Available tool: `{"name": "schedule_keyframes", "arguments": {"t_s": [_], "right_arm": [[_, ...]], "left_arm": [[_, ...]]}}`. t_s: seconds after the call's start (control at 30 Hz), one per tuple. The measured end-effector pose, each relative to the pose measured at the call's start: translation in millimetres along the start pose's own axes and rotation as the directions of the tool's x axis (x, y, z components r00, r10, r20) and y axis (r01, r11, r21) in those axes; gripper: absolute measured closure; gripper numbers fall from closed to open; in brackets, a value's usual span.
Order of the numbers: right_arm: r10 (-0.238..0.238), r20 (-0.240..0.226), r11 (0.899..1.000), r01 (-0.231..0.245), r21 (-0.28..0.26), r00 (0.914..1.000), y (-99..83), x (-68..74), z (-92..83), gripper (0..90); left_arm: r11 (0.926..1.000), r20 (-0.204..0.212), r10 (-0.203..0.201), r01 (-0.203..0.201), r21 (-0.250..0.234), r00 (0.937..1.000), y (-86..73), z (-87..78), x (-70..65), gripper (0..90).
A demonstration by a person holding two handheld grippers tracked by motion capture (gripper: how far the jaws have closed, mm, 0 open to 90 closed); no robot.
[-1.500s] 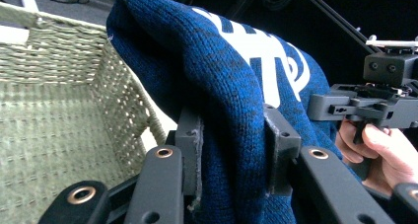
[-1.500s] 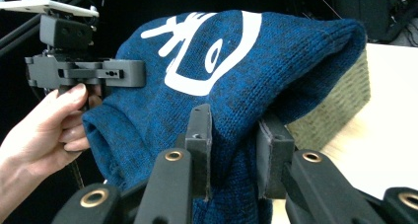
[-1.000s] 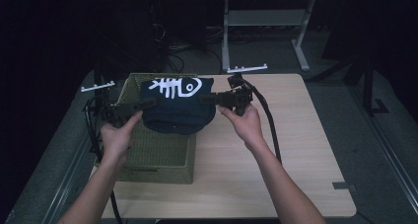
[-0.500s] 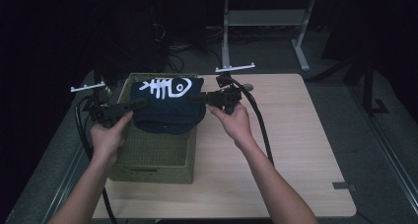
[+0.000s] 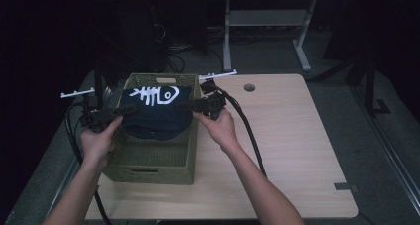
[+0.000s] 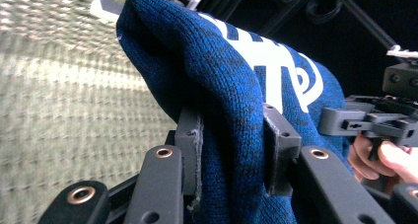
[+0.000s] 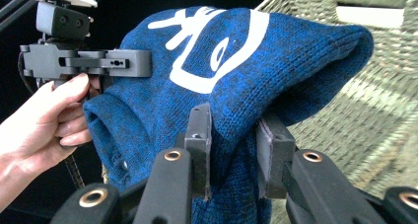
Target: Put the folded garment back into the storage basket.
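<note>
A dark blue knitted garment with a white fish-bone print hangs stretched between my two grippers, just over the open green woven basket. My left gripper is shut on its left edge; in the left gripper view the blue knit is pinched between the jaws of that gripper. My right gripper is shut on the right edge, and the right gripper view has the garment bunched between the jaws of the right gripper. The garment's lower part sags into the basket.
The basket stands at the left end of a light wooden table. A round cable hole lies in the tabletop behind. Black cables trail from both grippers. A metal desk frame stands on the dark floor beyond.
Both hands have carried the garment to the left and slightly down, so that it now hangs over the basket's far half and dips into it. Both grips are unchanged.
</note>
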State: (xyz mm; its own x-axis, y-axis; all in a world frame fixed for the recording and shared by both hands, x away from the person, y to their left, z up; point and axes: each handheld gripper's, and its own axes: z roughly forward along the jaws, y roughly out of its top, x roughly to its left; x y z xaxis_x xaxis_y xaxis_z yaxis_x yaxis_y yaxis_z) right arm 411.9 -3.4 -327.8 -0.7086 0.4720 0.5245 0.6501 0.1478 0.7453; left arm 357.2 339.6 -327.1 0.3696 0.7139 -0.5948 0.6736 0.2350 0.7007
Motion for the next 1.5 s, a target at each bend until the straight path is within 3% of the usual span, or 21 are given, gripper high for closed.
{"name": "schedule_keyframes", "arguments": {"t_s": [0.43, 0.8, 1.07, 1.5], "right_arm": [[0.020, -0.014, 1.000, -0.019, 0.022, 0.9997, -8.1, -1.0, 28.0, 70.9], [0.042, 0.002, 0.999, -0.042, 0.020, 0.9991, -13.1, -5.1, 39.2, 70.9], [0.051, 0.010, 0.998, -0.052, 0.037, 0.9986, -26.2, -11.4, 53.2, 70.9], [0.033, 0.039, 0.998, -0.034, 0.044, 0.9987, -35.8, -10.6, 57.0, 69.9]], "left_arm": [[0.9994, -0.037, -0.023, 0.024, 0.024, 0.9990, -4.0, -9.9, 19.2, 65.4], [0.9978, -0.075, -0.033, 0.037, 0.055, 0.9966, -4.7, -5.8, 26.5, 65.0], [0.9932, -0.114, -0.065, 0.075, 0.088, 0.9914, -10.1, -2.9, 36.3, 64.2], [0.9916, -0.149, -0.034, 0.052, 0.119, 0.9883, -13.3, -0.1, 38.5, 61.9]]}}
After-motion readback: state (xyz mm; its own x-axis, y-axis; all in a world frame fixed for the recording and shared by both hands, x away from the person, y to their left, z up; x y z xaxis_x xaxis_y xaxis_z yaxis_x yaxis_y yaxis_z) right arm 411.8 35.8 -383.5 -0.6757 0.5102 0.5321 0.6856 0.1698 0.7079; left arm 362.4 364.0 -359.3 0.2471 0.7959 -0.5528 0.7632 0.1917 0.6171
